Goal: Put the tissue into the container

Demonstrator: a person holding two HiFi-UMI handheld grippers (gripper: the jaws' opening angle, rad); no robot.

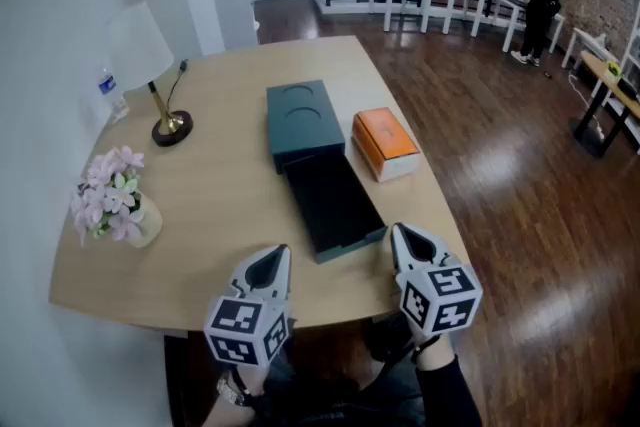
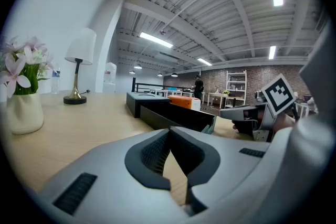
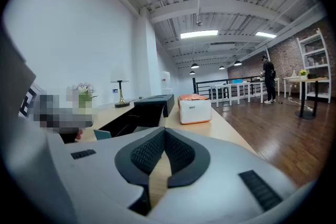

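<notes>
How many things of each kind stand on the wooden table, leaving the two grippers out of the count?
Table lamp: 1
Water bottle: 1
Vase of pink flowers: 1
Dark teal container: 1
Orange tissue box: 1
Total: 5

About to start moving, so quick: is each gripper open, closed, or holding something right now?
Left gripper: closed, jaws together, holding nothing.
Right gripper: closed, jaws together, holding nothing.
</notes>
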